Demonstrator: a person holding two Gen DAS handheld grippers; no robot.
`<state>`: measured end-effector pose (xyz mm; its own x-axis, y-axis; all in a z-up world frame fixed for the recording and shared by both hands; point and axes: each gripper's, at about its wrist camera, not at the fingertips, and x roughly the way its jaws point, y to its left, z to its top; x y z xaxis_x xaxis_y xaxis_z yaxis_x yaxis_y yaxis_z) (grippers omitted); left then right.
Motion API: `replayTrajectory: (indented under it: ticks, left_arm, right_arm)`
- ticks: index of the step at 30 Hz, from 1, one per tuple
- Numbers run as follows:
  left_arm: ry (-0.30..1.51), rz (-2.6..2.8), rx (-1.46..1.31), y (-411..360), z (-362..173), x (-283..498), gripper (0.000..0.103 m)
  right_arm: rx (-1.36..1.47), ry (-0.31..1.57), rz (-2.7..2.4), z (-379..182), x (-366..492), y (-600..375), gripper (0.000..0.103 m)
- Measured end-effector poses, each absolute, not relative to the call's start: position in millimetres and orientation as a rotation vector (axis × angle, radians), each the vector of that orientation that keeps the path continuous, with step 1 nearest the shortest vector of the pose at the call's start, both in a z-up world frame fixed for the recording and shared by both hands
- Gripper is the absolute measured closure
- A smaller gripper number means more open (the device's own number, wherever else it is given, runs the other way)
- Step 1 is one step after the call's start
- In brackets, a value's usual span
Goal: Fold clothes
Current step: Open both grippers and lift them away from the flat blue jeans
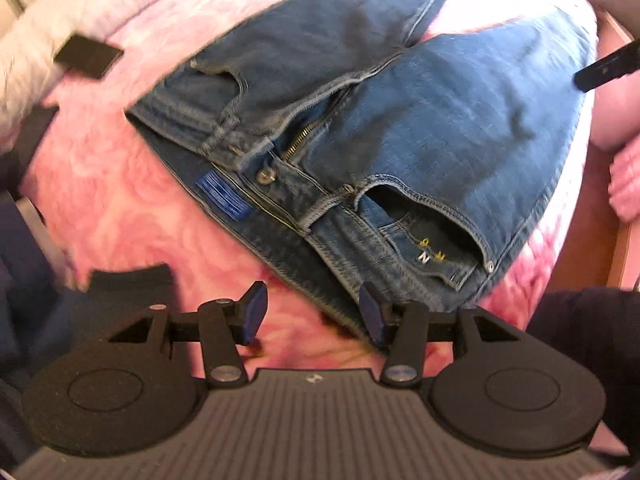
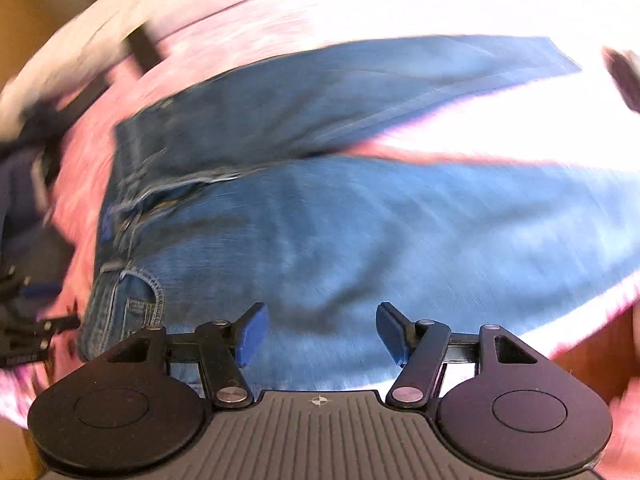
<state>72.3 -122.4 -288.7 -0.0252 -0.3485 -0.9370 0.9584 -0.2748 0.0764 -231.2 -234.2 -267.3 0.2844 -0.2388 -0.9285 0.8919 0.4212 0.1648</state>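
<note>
Lying front-up on the pink blanket (image 1: 120, 216) of a bed, the jeans (image 1: 400, 128) have their waistband at the near end and both legs running away from it, slightly splayed. The left tool (image 1: 312, 312) hangs just over the waistband's pocket corner, part open and empty, while the right tool (image 2: 320, 332) hovers wide open and empty above the nearer leg, further down the long axis; its view is blurred.

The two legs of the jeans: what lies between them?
Only a wedge of the pink blanket shows between the legs of the jeans, in both wrist views.
</note>
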Motion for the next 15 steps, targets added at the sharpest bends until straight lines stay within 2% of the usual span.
replayTrajectory:
  ticks: [8,13,15]
  left_arm:
    - [0.764,-1.464,1.121,-124.9,-250.1,72.4,0.054]
    - [0.703,-1.479,1.104,-123.7,-220.7,36.4,0.053]
    - [0.680,-1.494,1.092,-123.5,-209.5,17.0,0.049]
  right_arm:
    - [0.897,0.902,-1.080,-224.9,-296.3,-220.2,0.040]
    - [0.843,0.886,-1.127,-198.1,-329.2,-215.3,0.039]
    - [0.814,0.896,-1.126,-188.7,-340.2,-211.7,0.039]
